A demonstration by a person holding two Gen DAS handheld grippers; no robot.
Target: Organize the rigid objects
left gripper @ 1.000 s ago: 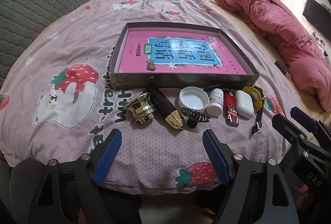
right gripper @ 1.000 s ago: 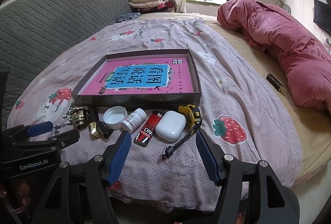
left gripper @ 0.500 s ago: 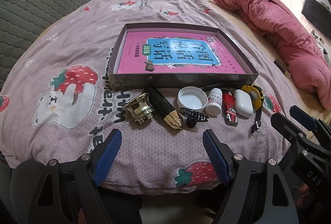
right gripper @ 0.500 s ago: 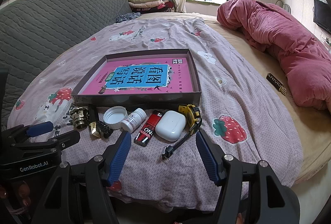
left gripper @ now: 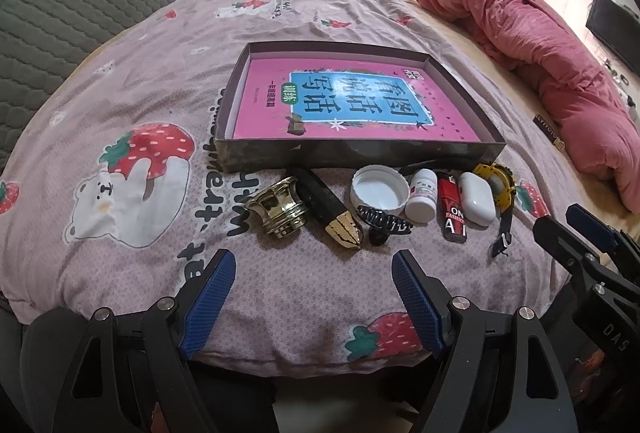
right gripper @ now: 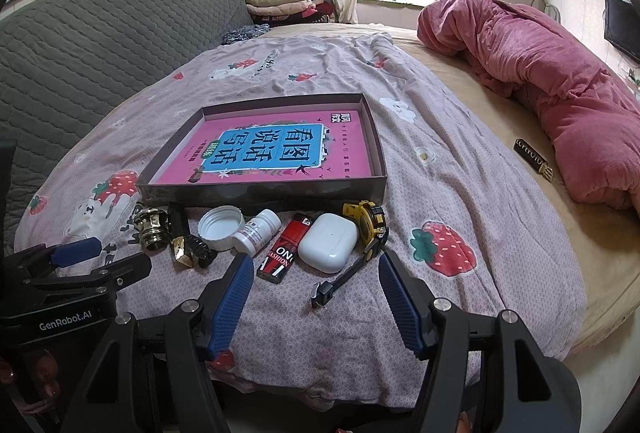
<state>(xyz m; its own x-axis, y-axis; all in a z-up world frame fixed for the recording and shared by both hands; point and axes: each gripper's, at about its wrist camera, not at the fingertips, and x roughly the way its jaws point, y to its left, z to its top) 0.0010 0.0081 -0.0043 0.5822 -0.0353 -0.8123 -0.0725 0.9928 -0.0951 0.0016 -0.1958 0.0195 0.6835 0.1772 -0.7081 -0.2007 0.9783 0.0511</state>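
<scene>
Nothing is sitting sorted yet: the tray [left gripper: 256, 161] is holding apparently only a book; the lighter [right gripper: 285, 248] and neighbours are waiting outside; both left gripper [left gripper: 312, 273] and right gripper [right gripper: 316, 275] are hovering, jaws apart, empty.

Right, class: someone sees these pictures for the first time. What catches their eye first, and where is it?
The bright pink book lying flat in the shallow grey box mid-bed stands out first. Next, the row of small objects along the box's near wall, from gold cap to yellow tape measure. The crumpled pink duvet fills the right.

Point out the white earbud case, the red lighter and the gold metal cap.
white earbud case [right gripper: 328, 241], right wrist view, middle of its lid
red lighter [right gripper: 285, 250], right wrist view, printed body
gold metal cap [left gripper: 280, 208], left wrist view, flared side
</scene>
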